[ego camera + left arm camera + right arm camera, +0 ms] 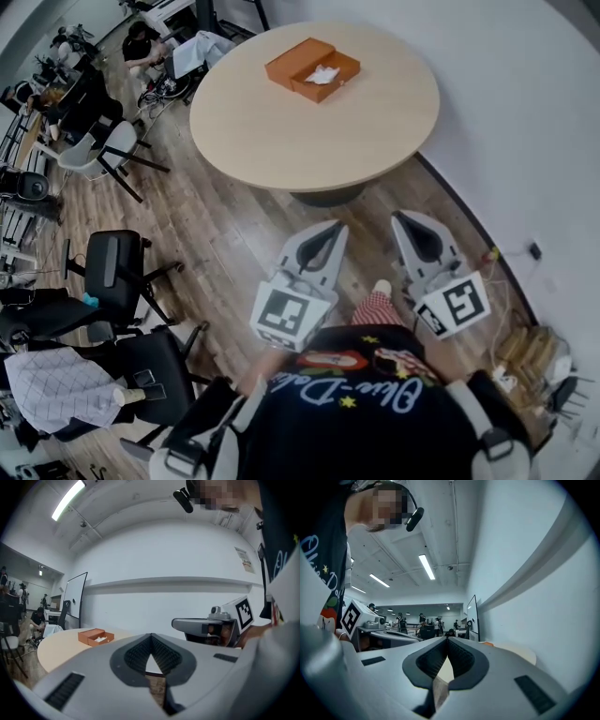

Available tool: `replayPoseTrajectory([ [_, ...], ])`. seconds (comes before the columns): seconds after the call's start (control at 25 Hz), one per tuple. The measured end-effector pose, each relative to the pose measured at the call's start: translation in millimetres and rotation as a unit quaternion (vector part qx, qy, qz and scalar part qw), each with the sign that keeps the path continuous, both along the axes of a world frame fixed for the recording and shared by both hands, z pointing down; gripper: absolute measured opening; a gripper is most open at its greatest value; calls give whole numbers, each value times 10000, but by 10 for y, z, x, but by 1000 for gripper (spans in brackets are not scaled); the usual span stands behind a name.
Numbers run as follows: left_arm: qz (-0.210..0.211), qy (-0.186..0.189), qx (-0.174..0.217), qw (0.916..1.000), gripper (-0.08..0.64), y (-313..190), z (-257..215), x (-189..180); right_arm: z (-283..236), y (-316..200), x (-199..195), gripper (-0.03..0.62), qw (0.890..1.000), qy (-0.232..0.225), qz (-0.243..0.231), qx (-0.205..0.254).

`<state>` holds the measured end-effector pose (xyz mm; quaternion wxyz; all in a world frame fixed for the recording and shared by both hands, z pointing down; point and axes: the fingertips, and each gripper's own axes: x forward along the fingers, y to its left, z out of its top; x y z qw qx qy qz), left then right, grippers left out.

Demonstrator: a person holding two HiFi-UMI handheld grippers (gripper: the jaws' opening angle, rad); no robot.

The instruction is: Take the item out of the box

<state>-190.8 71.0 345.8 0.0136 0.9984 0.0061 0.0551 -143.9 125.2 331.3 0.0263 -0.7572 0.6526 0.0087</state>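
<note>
An open orange box (312, 67) lies on the far side of a round wooden table (281, 131), with a white item (324, 74) in its right half. Both grippers hang over the floor near the person's body, well short of the table. My left gripper (337, 227) is shut and empty, and so is my right gripper (397, 216). In the left gripper view the box (95, 636) shows small beyond the closed left gripper (151, 635), with the right gripper (206, 625) off to the side. In the right gripper view the right gripper (446, 640) points along the wall past the table's edge (518, 652).
Black office chairs (117, 272) and a white chair (103, 150) stand on the wooden floor to the left. A white wall (525, 112) curves close round the table's right side. People sit and stand at desks (141, 47) far left. Cables and bags (530, 352) lie at the right.
</note>
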Motion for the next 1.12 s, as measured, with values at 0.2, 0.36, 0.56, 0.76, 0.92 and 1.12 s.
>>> replayPoseTrajectory([
  [0.2, -119, -92, 35, 9999, -15, -84, 13, 342, -3, -104, 337, -2, 9999, -50, -165, 21],
  [0.36, -207, -137, 53, 9997, -15, -146, -9, 623, -32, -173, 597, -2, 9995, -91, -288, 38],
  [0.56, -227, -185, 87, 9995, -15, -161, -11, 997, -29, -197, 929, -2, 9992, -159, -379, 13],
  [0.76, -277, -264, 249, 9990, -15, -124, -20, 1287, -21, -162, 1203, -2, 9985, -181, -519, -42],
  [0.92, -484, -287, 192, 9982, -15, -96, -95, 1451, -101, -170, 1389, -2, 9974, -206, -683, 15],
  [1.12, -723, -338, 260, 9965, -15, -101, -51, 1625, -61, -180, 1540, -2, 9948, -141, -1003, 56],
])
